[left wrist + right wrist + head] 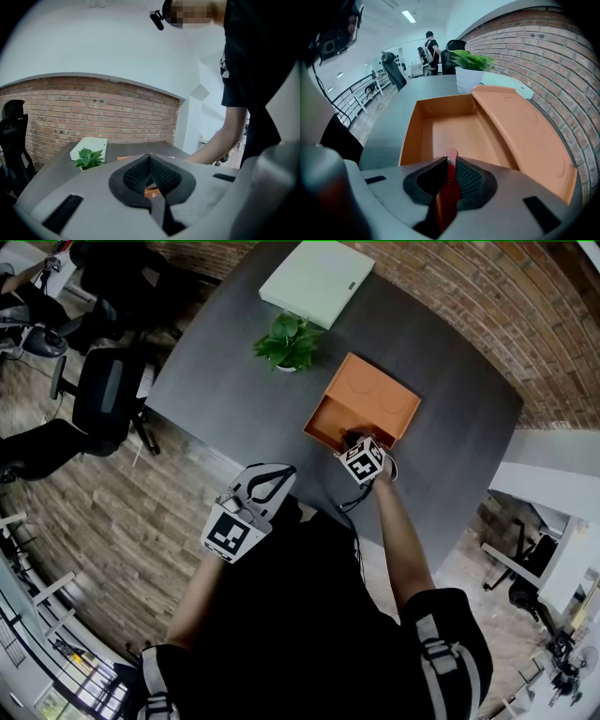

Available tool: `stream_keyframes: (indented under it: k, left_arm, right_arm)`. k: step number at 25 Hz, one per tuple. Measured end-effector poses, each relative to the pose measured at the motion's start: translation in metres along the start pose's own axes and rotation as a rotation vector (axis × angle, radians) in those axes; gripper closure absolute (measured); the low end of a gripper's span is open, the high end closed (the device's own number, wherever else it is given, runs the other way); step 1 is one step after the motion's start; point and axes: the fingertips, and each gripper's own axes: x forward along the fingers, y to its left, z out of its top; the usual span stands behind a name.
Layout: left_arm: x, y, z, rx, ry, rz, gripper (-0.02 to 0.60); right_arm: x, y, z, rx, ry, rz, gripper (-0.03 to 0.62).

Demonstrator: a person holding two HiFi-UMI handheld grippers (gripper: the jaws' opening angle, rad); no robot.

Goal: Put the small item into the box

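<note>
An orange box (pixel 330 424) lies open on the dark grey table (pixel 225 362), its lid (pixel 378 393) folded back toward the brick wall. My right gripper (pixel 354 439) hovers over the box's near edge, shut on a small flat red item (pixel 452 164) whose tip pokes out past the pads. In the right gripper view the box's bare inside (pixel 457 136) lies straight ahead, with the lid (pixel 520 126) to its right. My left gripper (pixel 279 474) is held back by the person's body, off the table's near edge, its jaws shut with nothing between them (pixel 150 157).
A potted green plant (pixel 289 341) stands just beyond the box, and a flat white case (pixel 317 282) lies at the table's far end. Office chairs (pixel 103 395) stand on the wooden floor to the left. A brick wall (pixel 469 296) runs along the table's far and right sides.
</note>
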Motion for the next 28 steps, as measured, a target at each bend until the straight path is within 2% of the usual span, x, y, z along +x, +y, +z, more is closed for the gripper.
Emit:
stream_keyframes:
  k: [4,8,12,16,19,24,28]
  left_arm:
    - [-0.001,0.000,0.003,0.000,-0.019,0.000,0.558]
    - [-0.003,-0.002,0.002,0.008,0.004,-0.006,0.558]
    - [-0.005,0.000,0.006,-0.008,-0.015,0.000,0.558]
    - [-0.009,0.001,0.008,-0.022,-0.044,-0.004,0.558]
    - [-0.009,0.002,0.009,-0.005,-0.036,-0.016,0.558]
    - [-0.008,0.003,0.013,0.018,-0.051,-0.049,0.558]
    - [-0.013,0.007,0.015,0.039,-0.071,-0.061,0.558]
  right_arm:
    - [0.001,0.002,0.001,-0.005,0.001,0.011,0.528]
    - [0.001,0.003,0.001,0.004,-0.001,0.024,0.525]
    - [-0.001,-0.002,0.002,0.070,-0.012,0.023,0.448]
    - [-0.011,0.001,0.006,0.082,-0.028,-0.008,0.448]
    - [-0.026,0.001,0.006,0.101,-0.058,-0.041,0.449]
    - [-0.053,-0.001,-0.004,0.185,-0.112,-0.096,0.487]
    - [-0.076,0.008,-0.016,0.246,-0.130,-0.141,0.544]
